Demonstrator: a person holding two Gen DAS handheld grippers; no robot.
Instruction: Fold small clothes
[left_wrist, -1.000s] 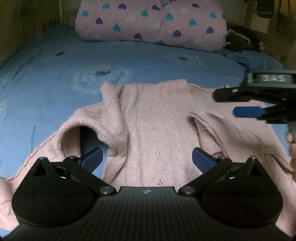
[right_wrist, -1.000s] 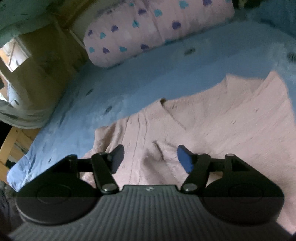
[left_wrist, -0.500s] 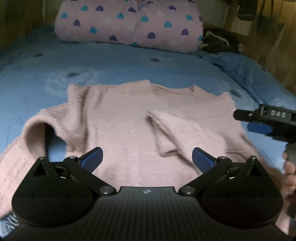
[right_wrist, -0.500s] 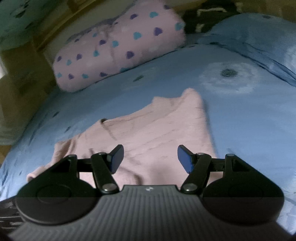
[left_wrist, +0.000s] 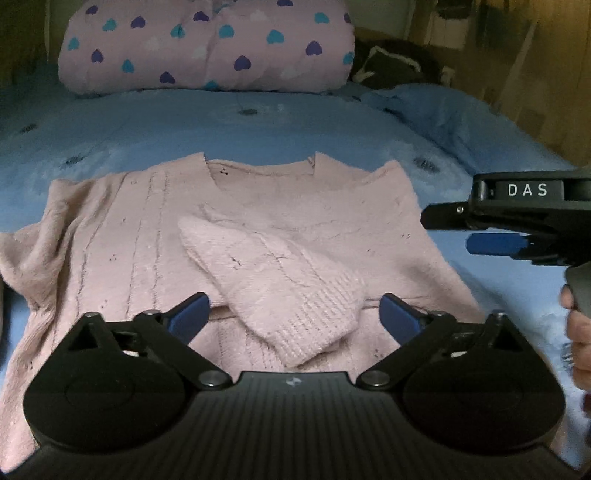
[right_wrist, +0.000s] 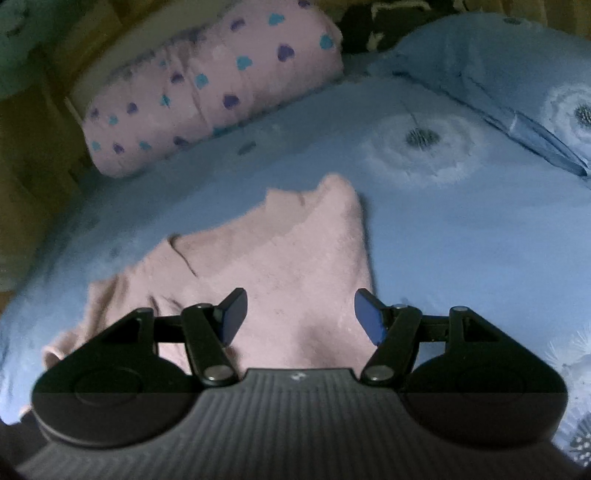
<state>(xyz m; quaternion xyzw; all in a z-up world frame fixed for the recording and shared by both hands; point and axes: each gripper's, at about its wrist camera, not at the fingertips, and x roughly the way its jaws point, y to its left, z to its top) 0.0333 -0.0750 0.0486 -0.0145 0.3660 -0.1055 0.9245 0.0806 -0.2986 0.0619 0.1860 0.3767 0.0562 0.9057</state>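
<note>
A pink knit sweater lies flat on the blue bedsheet, neck away from me. One sleeve is folded across its body, the ribbed cuff nearest me. My left gripper hovers over that cuff, its jaws wide and closing; the cuff lies between them but the pads do not touch it. My right gripper hangs over the sheet just off the sweater's right edge, held by a person's hand. In the right wrist view the sweater lies below the right gripper, which is open and holds nothing.
A pink quilt roll printed with hearts lies across the head of the bed. A blue pillow and a dark bundle sit at the back right, with a wooden wall beyond. The other sleeve bunches at the left.
My left gripper has moved right, from the sweater's left armhole to the folded sleeve's cuff. The right gripper has moved off the sweater's body to its right edge.
</note>
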